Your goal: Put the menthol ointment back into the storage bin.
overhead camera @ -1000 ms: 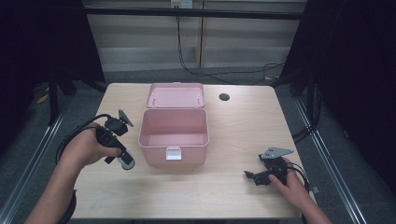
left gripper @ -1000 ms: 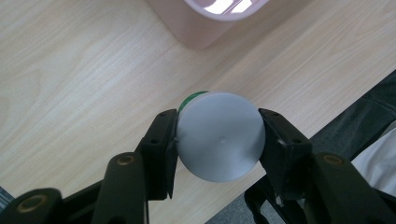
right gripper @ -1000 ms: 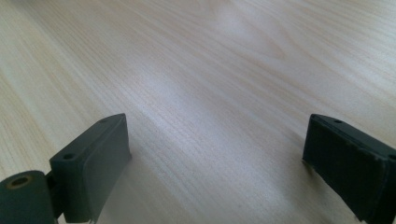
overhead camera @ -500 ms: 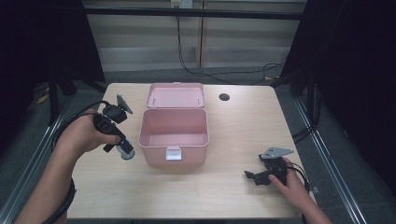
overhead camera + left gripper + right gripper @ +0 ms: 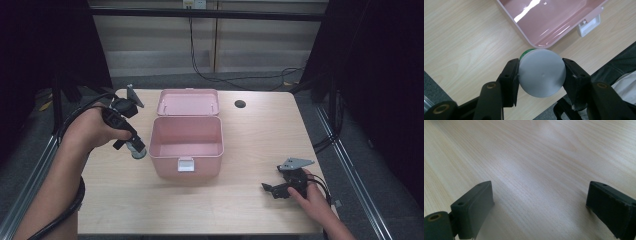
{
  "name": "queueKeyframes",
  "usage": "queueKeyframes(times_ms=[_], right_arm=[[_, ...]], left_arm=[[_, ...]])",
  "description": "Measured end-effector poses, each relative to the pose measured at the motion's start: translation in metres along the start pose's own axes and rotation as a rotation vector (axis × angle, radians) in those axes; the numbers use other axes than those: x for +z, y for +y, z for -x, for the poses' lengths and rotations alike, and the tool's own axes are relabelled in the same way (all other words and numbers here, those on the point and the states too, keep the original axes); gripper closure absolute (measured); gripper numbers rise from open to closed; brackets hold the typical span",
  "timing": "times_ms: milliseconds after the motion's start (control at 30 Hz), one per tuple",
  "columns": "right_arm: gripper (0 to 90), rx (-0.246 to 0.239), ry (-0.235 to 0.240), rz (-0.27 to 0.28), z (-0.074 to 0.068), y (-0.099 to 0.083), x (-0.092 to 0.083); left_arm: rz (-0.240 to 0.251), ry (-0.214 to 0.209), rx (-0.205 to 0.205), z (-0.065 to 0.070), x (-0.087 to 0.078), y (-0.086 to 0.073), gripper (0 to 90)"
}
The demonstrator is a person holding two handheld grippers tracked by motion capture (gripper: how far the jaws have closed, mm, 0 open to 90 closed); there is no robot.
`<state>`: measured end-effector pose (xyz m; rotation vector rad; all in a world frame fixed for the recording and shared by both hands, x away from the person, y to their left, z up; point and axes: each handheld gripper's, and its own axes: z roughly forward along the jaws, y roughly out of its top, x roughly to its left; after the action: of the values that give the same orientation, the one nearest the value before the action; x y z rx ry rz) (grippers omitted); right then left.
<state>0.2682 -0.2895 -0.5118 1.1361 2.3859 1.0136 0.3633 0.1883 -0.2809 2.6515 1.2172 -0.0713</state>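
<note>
Gripping a small round container (image 5: 541,72) between its two black jaws, the left gripper (image 5: 131,142) hangs above the left part of the worktop (image 5: 240,200), just beside the left wall of the open pink box (image 5: 186,145). In the left gripper view the container shows a pale grey round face, with a sliver of green at its far edge, and both pads press against its sides; it is clear of the wood below it. The box's rim and its white latch (image 5: 589,25) lie just beyond it in that view. From above, the container sits at the low end of the gripper, near the box's near-left corner, and I cannot tell whether it touches the wall.

The pink box stands at the middle of the worktop with its lid (image 5: 188,102) laid back flat on the far side; its inside looks bare.

The right gripper (image 5: 272,189) rests low at the near right of the worktop, well apart from the box. Its jaws stand wide apart with only bare wood between them.

A dark round hole (image 5: 240,104) sits in the worktop at the far side, to the right of the lid.
</note>
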Motion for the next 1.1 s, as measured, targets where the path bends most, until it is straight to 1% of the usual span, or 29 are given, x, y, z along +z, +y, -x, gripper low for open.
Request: queueKeyframes(times_ms=[400, 433, 500, 600, 667, 733, 767, 800, 1100], right_arm=[[6.8, 0.0, 0.0, -0.002, 0.0, 0.0, 0.0], [6.8, 0.0, 0.0, -0.002, 0.0, 0.0, 0.0], [6.8, -0.001, 0.0, -0.002, 0.0, 0.0, 0.0], [6.8, -0.001, 0.0, -0.002, 0.0, 0.0, 0.0], [6.8, -0.001, 0.0, -0.002, 0.0, 0.0, 0.0], [6.8, -0.001, 0.0, -0.002, 0.0, 0.0, 0.0], [6.8, 0.0, 0.0, -0.002, 0.0, 0.0, 0.0], [6.8, 0.0, 0.0, -0.002, 0.0, 0.0, 0.0], [6.8, -0.001, 0.0, -0.002, 0.0, 0.0, 0.0]], left_arm=[[-0.002, 0.001, 0.018, 0.005, -0.005, 0.02, 50.1], [0.002, -0.003, 0.013, 0.006, -0.006, 0.022, 50.1], [0.001, -0.002, 0.014, 0.007, -0.006, 0.026, 50.1], [0.003, 0.006, 0.022, 0.008, -0.007, 0.032, 50.1], [0.017, 0.01, 0.025, 0.009, -0.007, 0.035, 50.1], [0.02, 0.014, 0.035, 0.011, -0.008, 0.039, 50.1], [0.024, 0.011, 0.032, 0.012, -0.008, 0.041, 50.1], [0.02, 0.016, 0.04, 0.012, -0.008, 0.043, 50.1], [0.026, 0.015, 0.051, 0.02, -0.003, 0.058, 50.1]])
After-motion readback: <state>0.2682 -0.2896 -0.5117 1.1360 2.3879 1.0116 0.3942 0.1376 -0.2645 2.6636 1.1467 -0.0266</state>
